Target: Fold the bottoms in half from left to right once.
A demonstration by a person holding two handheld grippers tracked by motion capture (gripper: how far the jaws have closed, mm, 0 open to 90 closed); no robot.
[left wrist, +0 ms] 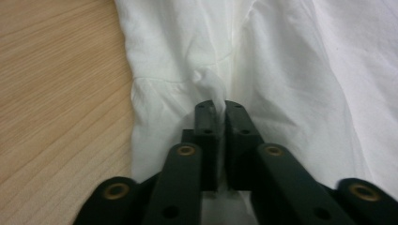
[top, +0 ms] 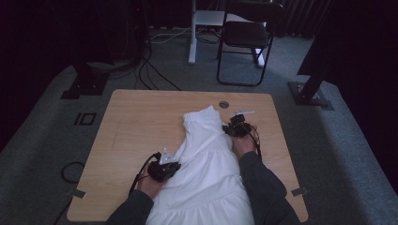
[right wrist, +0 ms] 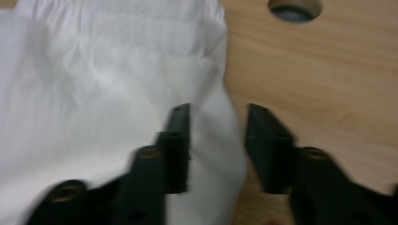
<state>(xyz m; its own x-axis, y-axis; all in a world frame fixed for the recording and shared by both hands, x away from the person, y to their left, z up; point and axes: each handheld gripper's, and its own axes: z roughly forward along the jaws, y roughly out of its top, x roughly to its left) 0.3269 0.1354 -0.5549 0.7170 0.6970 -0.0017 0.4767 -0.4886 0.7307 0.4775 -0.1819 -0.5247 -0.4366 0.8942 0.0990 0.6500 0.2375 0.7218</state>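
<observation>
No brand, label or writing can be read anywhere in these views. The white garment [top: 206,164] is thin woven cloth, softly creased, with gathered seams across it and a ruffled, elasticated end. It lies lengthwise on the pale wood-grain worktop [top: 136,122], its ruffled end toward the far edge and its wide end hanging over the near edge. A round cable hole [top: 224,104] is cut in the worktop just beyond the garment's ruffled end. My left gripper [top: 170,165] sits at the garment's left edge; in the left gripper view its black jaws are pressed together on a raised pleat of the cloth [left wrist: 213,93]. My right gripper [top: 233,127] sits at the garment's right edge, near the ruffled end. Its jaws stand spread, astride the garment's rounded hem [right wrist: 220,140], one jaw over the cloth, the other over bare wood.
</observation>
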